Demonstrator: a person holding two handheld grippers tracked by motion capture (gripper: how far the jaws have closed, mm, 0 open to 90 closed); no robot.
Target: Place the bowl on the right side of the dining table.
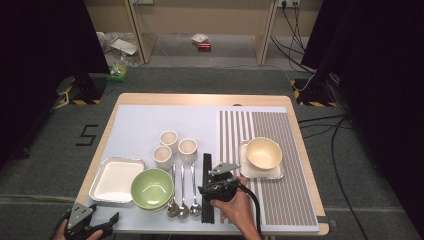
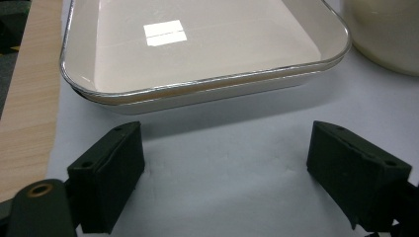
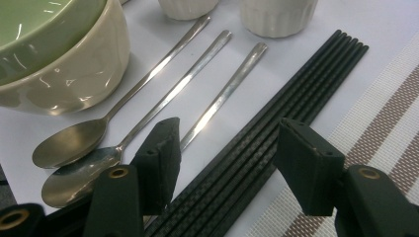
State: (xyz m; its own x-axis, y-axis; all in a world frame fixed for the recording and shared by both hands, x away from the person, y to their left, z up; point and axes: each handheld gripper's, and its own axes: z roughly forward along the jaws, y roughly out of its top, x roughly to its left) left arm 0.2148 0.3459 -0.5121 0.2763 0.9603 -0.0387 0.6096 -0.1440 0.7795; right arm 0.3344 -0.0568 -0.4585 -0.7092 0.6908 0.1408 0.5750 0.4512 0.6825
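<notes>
High view: my right gripper (image 1: 212, 186) hovers over the near half of the black chopsticks (image 1: 206, 172), a tight bundle lying between the three spoons (image 1: 183, 192) and the striped placemat (image 1: 280, 165). Their long axis runs away from me, near end at the table edge, far end toward the cups (image 1: 175, 146). My left gripper (image 1: 92, 223) sits at the near left corner, well apart, so the right is the nearer one.

Left gripper view: my jaws stand wide over bare mat, nothing between them; the square tray (image 2: 207, 89) lies just ahead.

Right gripper view: jaws about half open, empty, straddling the bundle (image 3: 276, 133), not touching it as far as I can tell. The sticks run diagonally up to the right; the gap lies across them, which I judge right for closing.
</notes>
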